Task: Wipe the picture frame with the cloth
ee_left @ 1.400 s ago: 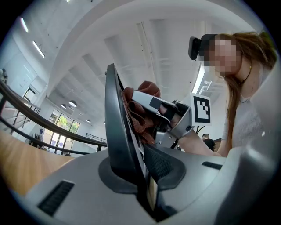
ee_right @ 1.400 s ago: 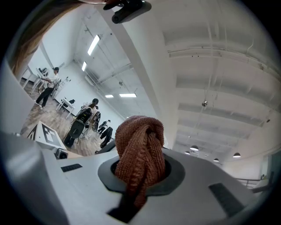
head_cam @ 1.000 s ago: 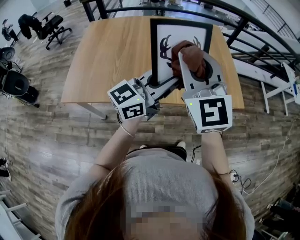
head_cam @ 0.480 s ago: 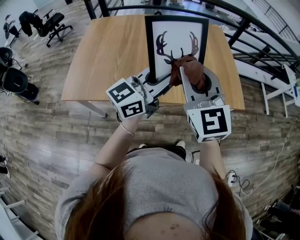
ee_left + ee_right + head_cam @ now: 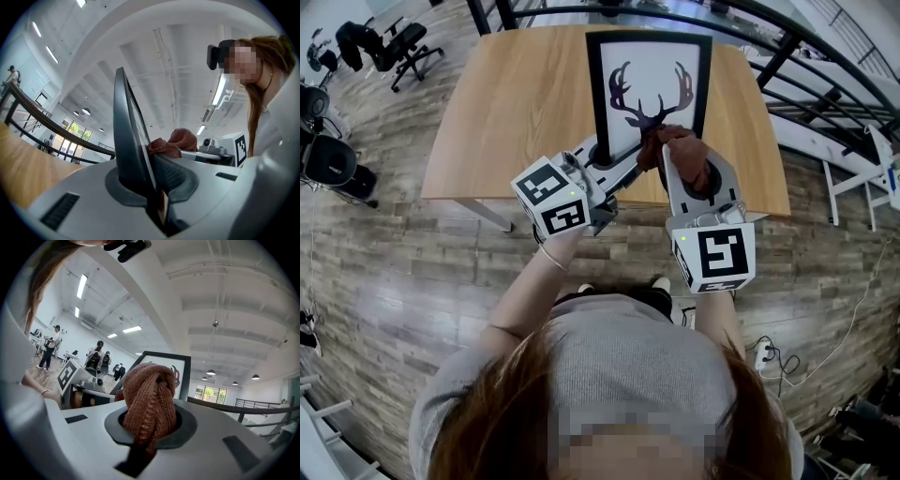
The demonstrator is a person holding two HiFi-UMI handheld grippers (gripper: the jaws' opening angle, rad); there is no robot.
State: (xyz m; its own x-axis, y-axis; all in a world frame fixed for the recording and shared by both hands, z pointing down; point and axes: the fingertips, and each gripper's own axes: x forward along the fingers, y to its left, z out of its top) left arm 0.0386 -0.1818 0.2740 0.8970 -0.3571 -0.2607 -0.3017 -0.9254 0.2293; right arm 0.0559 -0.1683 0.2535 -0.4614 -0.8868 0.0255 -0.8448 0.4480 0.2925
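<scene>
Overhead, head view: frame, black border, antler print on white, over the wooden table. Whether its lower edge rests on the wood cannot be told.

Left gripper: at the frame's lower left corner. Right gripper: at the lower right of the print, its tips covered by the brown cloth.

Left gripper view only: frame seen edge-on and upright. The left gripper has its jaws clamped on the frame's edge, one pad on each face. Cloth lies against the glass side just beyond the jaws, the right gripper's marker cube behind it.

Right gripper view only: right gripper with its jaws closed on the cloth, which bunches up in a ribbed wad from between them. Frame stands directly behind the wad, face toward the camera, the print partly hidden. The left gripper's cube shows at left, with distant people beyond it.
</scene>
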